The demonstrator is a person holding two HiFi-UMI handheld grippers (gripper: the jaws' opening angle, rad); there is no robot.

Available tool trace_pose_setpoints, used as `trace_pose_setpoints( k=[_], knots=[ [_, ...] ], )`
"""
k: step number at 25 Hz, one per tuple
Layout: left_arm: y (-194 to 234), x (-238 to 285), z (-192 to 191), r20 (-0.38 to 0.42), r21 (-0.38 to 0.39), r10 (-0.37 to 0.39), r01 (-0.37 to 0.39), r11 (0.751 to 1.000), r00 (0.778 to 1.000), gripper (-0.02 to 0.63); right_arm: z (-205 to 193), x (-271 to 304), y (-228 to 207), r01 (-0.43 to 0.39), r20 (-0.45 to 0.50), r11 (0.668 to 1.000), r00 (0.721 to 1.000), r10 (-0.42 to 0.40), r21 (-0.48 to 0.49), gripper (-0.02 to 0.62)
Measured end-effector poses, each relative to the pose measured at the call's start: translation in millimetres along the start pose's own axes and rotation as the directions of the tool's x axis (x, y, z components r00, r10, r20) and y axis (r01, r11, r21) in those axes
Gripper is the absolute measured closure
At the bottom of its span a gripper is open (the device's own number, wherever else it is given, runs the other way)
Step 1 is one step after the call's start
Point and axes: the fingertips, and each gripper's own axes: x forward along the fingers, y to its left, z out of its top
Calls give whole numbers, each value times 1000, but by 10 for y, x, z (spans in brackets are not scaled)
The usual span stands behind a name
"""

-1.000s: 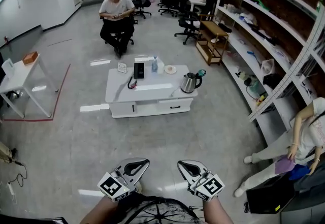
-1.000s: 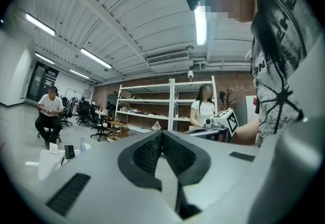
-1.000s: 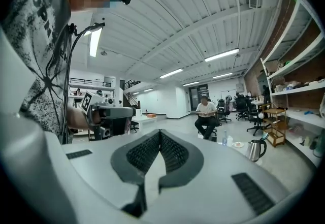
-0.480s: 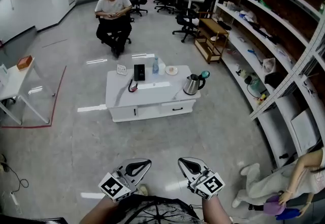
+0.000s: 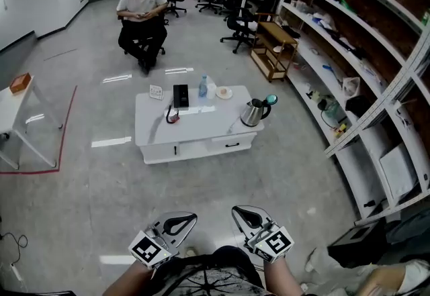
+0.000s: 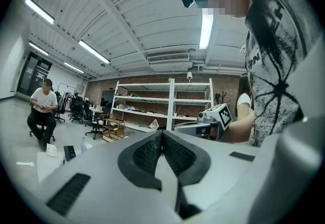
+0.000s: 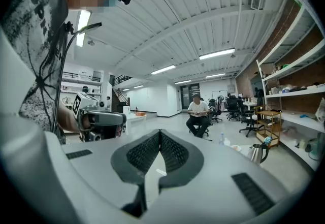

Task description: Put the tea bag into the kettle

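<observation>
The head view looks steeply down from above, well back from the table (image 5: pixel 201 128). The gripper views face level along the left hand-held gripper (image 6: pixel 162 135) and right hand-held gripper (image 7: pixel 159 134); all share the seated person (image 5: pixel 141 16).

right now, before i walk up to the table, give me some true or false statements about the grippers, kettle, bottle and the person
The left gripper and right gripper are both shut and empty. True.
The kettle stands on the floor. False: it stands on the white table, near its right end.
A person sits beyond the table. True.
The water bottle lies on its side. False: it stands upright on the table.
</observation>
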Motion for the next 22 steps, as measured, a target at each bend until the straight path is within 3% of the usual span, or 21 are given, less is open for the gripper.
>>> trace_pose_setpoints(
  k=[4,11,18,22],
  knots=[
    [187,33,-43,12,-8,4,-4,1000,1000,600,13,173,-31,-30,-27,999,999,30,-27,586],
    [507,290,2,16,-39,30,-29,999,999,600,277,431,-202,-142,48,990,989,142,5,586],
    [933,762,17,0,-26,86,-86,996,996,598,201,675,-806,-191,28,981,981,192,-6,586],
    [996,1238,197,2,13,71,-72,997,997,600,330,759,-1233,-231,44,972,972,233,-41,586]
  ],
)
